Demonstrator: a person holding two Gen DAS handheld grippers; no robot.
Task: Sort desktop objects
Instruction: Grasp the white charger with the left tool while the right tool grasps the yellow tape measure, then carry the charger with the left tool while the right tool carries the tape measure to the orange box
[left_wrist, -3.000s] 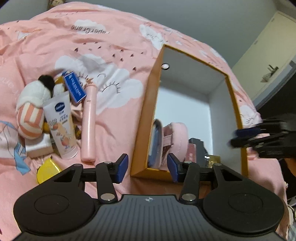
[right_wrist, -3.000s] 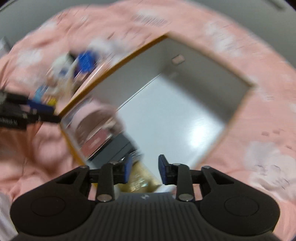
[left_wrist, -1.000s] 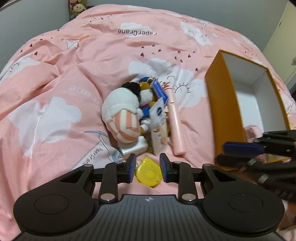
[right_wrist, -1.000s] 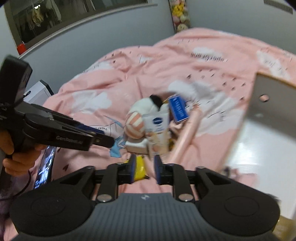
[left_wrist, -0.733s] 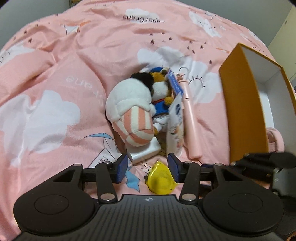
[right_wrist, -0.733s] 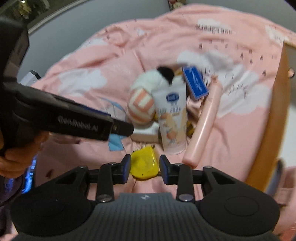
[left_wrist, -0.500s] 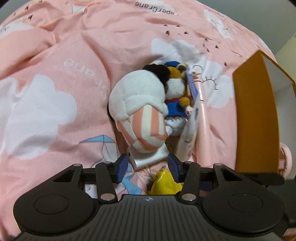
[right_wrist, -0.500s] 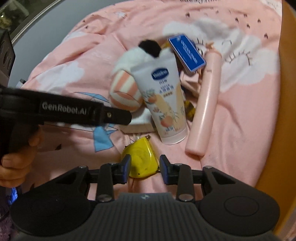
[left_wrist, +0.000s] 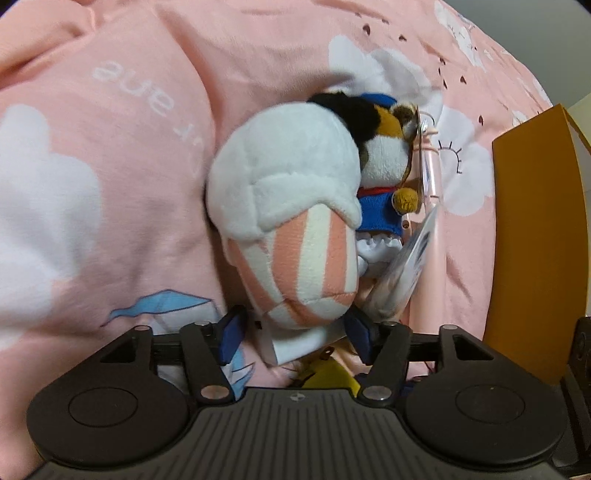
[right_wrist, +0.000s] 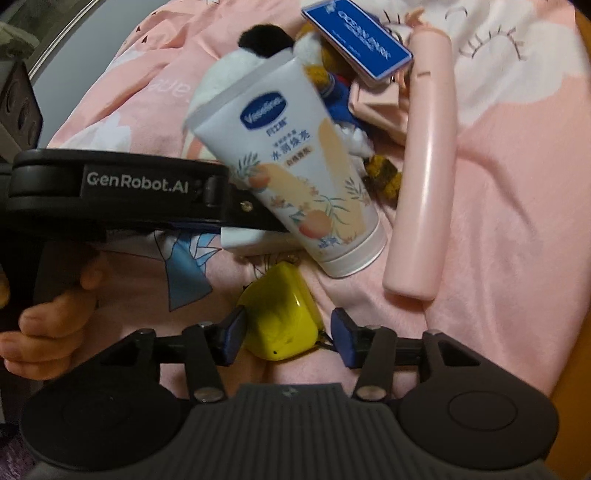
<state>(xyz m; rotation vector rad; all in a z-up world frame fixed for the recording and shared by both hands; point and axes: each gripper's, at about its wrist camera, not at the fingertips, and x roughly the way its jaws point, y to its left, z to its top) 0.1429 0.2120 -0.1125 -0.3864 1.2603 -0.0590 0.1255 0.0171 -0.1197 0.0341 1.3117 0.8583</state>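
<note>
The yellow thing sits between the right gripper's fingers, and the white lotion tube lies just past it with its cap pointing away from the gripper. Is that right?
Not quite. The right wrist view shows the white lotion tube with its cap end pointing toward the right gripper, not away. The yellow thing does sit between its fingers, whose jaws are opening, and the tube lies just past it.
</note>
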